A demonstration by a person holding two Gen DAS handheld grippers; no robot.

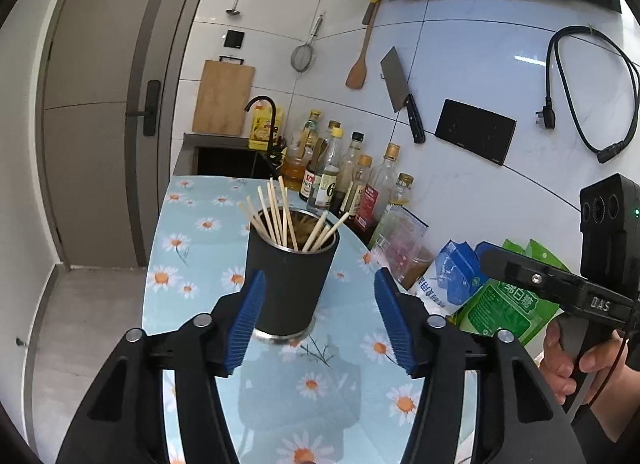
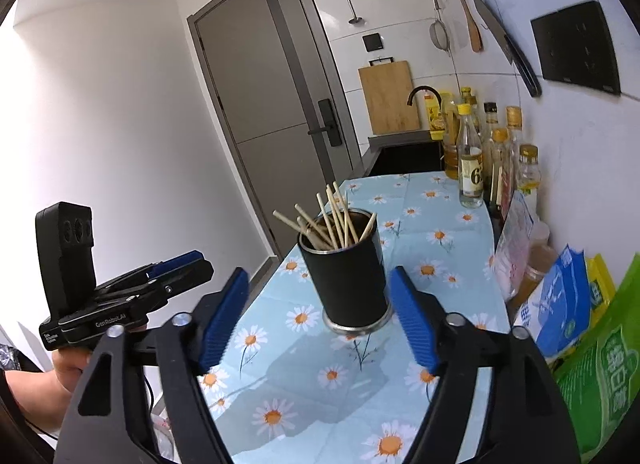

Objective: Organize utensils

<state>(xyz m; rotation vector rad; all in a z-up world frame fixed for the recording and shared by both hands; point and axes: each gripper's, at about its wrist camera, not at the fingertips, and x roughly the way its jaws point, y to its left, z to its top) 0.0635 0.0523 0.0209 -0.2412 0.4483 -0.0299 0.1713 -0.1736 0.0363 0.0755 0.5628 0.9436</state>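
Observation:
A black cylindrical utensil holder [image 1: 289,284] with a steel rim stands upright on the daisy-print tablecloth [image 1: 200,248]. Several wooden chopsticks [image 1: 280,216] stand in it, fanned out. My left gripper [image 1: 320,284] is open and empty, its blue pads either side of the holder and just short of it. In the right wrist view the holder [image 2: 348,284] with chopsticks [image 2: 332,216] stands between the blue pads of my open, empty right gripper [image 2: 318,284]. The left gripper also shows at the left of the right wrist view [image 2: 176,264].
Oil and sauce bottles [image 1: 344,180] line the tiled wall. Food bags [image 1: 480,296] lie at the right. A sink with black tap [image 1: 264,104], a cutting board [image 1: 222,98], a cleaver [image 1: 400,88] and a wooden spatula [image 1: 360,60] are at the back. The counter edge drops to the floor at left.

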